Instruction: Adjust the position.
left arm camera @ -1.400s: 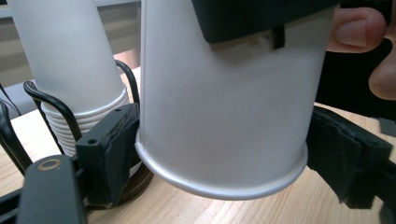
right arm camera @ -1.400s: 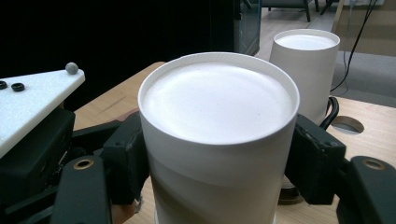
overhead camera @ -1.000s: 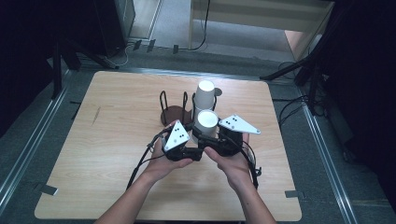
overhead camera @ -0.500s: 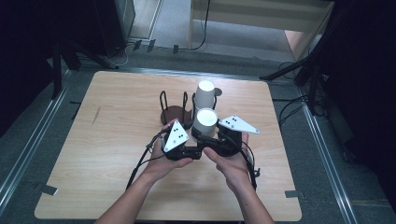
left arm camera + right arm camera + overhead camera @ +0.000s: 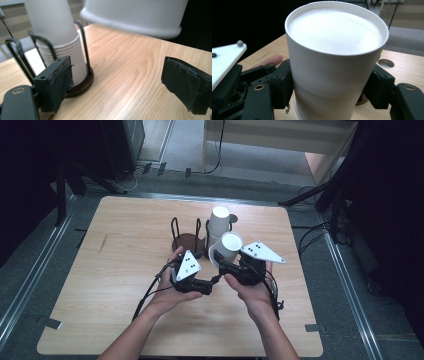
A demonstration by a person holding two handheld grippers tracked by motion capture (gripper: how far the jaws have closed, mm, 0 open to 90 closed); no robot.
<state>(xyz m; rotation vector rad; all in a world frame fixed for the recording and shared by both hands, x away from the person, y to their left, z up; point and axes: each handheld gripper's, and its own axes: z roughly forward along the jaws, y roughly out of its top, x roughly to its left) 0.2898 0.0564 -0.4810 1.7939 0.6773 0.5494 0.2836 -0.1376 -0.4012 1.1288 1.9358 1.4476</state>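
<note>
**High view: 1 cup held clear of the stack**

High view takes in the wooden table (image 5: 125, 270) first, pale and wide, with the person's 2 forearms coming in from the near edge. Toward the far middle of it stands a dark wire cup holder (image 5: 186, 237) on a round brown base, and a stack of white cups (image 5: 218, 222) rises from it, upside down.

Just in front of the holder, the right gripper (image 5: 225, 262) grasps a single white cup (image 5: 227, 247); its jaws have just been closing, and in the right gripper view the 2 black pads (image 5: 284, 85) press on both sides of that cup's wall (image 5: 332, 75). The cup sits near the stack but apart from it, tipped so its closed end faces the camera.

The left gripper (image 5: 192, 277) sits just beside the right one, low over the table. Its jaws have just been opening, and in the left gripper view they stand released, spread wide with bare wood between them. Beyond them the stack (image 5: 60, 45) sits in its holder (image 5: 82, 50), and the held cup's rim (image 5: 130, 22) hangs above.
</note>
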